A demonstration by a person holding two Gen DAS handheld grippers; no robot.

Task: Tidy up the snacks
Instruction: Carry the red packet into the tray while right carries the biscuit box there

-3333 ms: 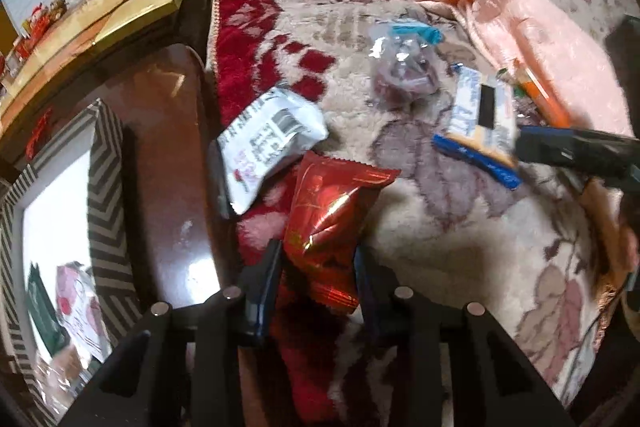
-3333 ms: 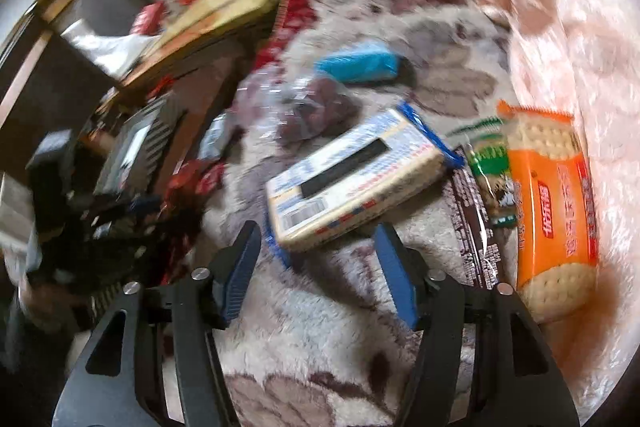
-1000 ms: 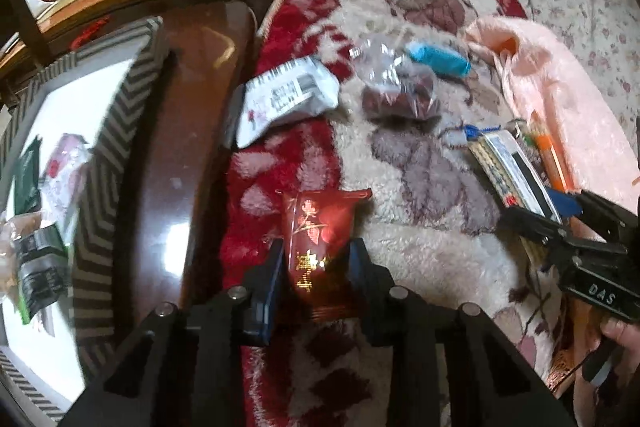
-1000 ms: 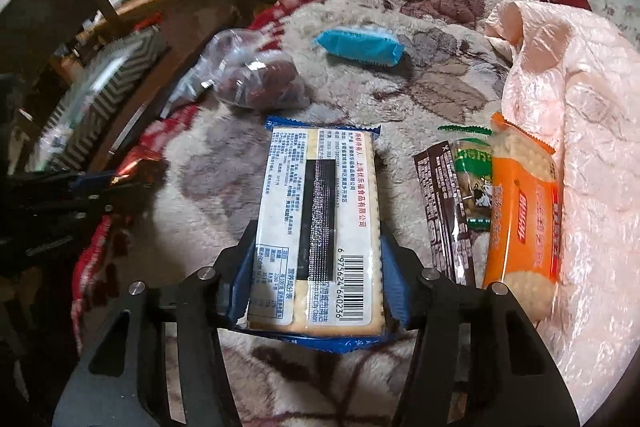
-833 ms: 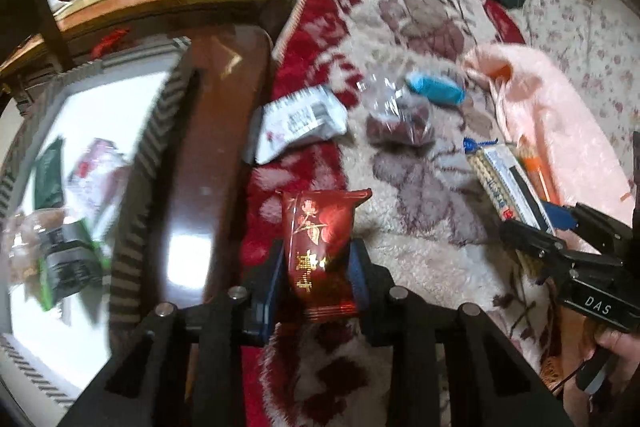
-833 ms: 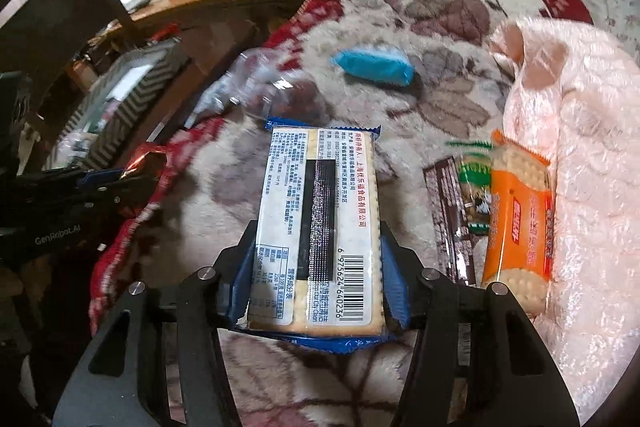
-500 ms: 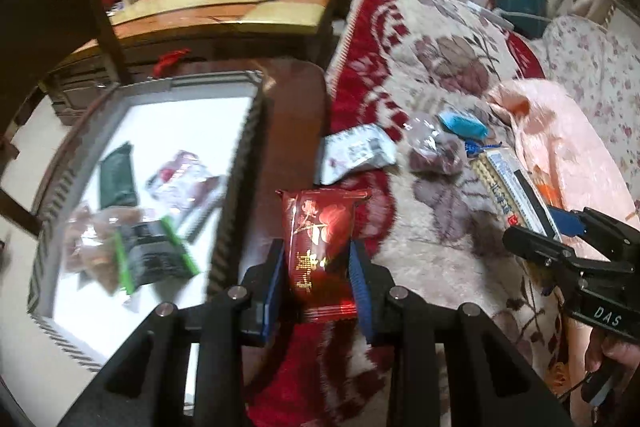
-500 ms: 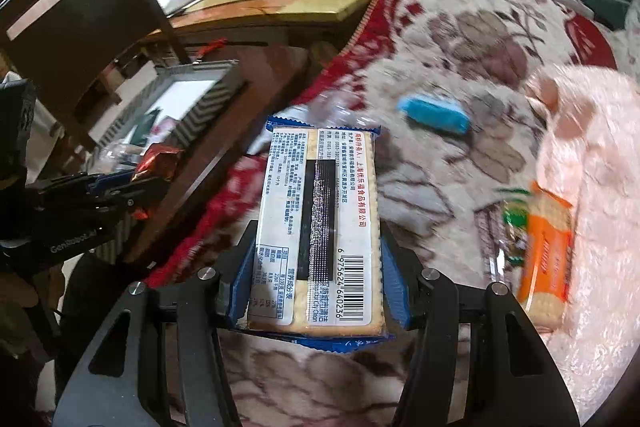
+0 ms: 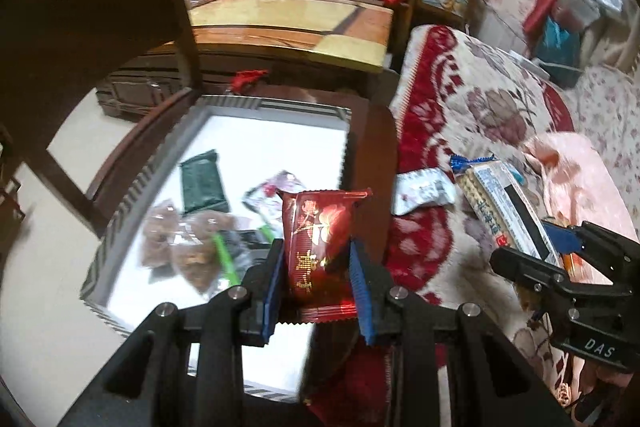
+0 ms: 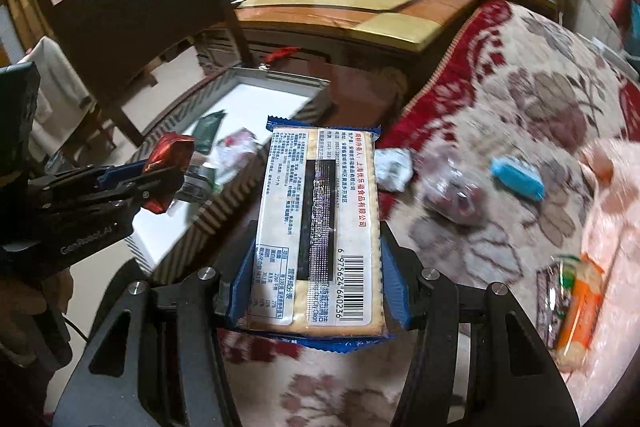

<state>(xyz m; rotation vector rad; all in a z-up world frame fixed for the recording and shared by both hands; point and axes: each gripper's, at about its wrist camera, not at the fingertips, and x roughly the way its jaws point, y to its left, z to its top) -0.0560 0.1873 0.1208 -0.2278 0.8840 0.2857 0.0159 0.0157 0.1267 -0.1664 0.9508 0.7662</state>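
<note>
Red foil packet (image 9: 318, 239) pinched in left gripper (image 9: 316, 291), over tray (image 9: 132, 195) edge at 9 o'clock; cracker pack (image 10: 318, 231) pinched in right gripper (image 10: 316, 291). Clear rim, lower, then release flat.

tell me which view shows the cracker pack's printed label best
The right wrist view: the cracker pack sits face-on in the right gripper, barcode and text legible. The left wrist view shows it only edge-on and small at the right.
</note>
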